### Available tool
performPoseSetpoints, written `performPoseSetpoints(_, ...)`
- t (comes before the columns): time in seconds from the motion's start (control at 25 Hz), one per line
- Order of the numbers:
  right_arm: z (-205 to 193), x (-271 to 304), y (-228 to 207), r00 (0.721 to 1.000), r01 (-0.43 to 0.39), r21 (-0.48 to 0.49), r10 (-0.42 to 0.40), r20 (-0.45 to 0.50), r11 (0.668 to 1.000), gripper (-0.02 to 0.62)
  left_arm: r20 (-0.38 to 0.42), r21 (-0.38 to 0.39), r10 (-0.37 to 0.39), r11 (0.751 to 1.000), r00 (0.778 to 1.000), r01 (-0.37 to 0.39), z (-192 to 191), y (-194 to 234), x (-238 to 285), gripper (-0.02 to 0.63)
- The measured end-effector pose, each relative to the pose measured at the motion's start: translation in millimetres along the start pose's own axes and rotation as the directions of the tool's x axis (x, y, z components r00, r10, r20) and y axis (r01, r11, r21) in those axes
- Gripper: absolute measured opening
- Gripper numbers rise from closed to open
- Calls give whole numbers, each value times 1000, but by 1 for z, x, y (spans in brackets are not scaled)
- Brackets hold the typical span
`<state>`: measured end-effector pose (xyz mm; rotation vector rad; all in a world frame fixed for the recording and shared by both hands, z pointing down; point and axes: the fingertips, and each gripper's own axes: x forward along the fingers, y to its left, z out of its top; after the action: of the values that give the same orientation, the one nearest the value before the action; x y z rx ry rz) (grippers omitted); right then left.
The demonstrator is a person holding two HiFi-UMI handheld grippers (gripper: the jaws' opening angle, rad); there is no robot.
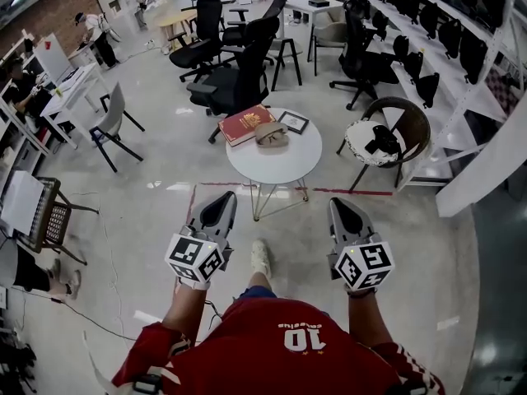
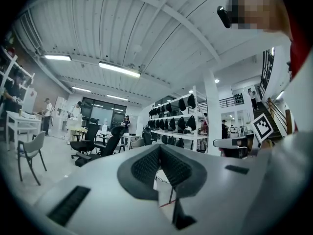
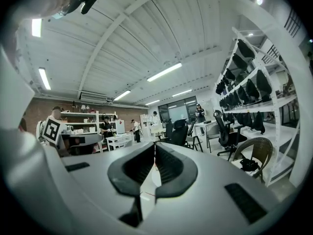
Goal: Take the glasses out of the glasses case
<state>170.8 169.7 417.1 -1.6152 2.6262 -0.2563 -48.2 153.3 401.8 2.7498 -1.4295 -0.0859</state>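
Here, the left gripper (image 1: 221, 199) and the right gripper (image 1: 341, 204) hang side by side above the pale floor (image 1: 165, 179). Each has its jaws pressed together with nothing between them. Each gripper's own view shows the dark pads meeting at the tips. Neither gripper touches anything. Their marker cubes, left (image 1: 196, 257) and right (image 1: 364, 266), sit just above the holder's wrists.

The person, in a red shirt (image 1: 288, 344), has one pale shoe (image 1: 260, 257) showing on the floor between the two grippers. Just ahead of them stands a round white table (image 1: 288, 169) on thin wire legs.

The case (image 1: 272, 134), tan in colour, lies on the far half of the table, well apart from both grippers. From the head view it is too small to tell whether it is open or closed, and no glasses can be made out. A red book (image 1: 245, 124) lies right beside the case on its left, overhanging the table's edge. A small dark frame (image 1: 293, 122) lies just beside the case on its right.

A red line (image 1: 354, 192) on the floor passes beneath the table. To the table's right is a wicker chair (image 1: 412, 113) with a black object (image 1: 381, 141) on its white cushion. Black office chairs (image 1: 235, 81) crowd the space behind the table. White shelving (image 1: 445, 48) runs along the right wall, and other people sit at desks (image 1: 70, 85) on the far left.
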Motion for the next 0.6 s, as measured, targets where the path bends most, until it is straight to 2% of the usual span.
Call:
performPoseSetpoints(0.28, 3, 39, -6, 1000, -18, -2, 18, -20, 1000, 17, -9, -13, 18, 1000, 1000, -18, -3, 29, 22, 9)
performPoseSetpoints(0.6, 10, 107, -28, 999, -21, -1, 21, -48, 1000, 17, -11, -26, 41, 999, 999, -42, 0, 81, 69, 9)
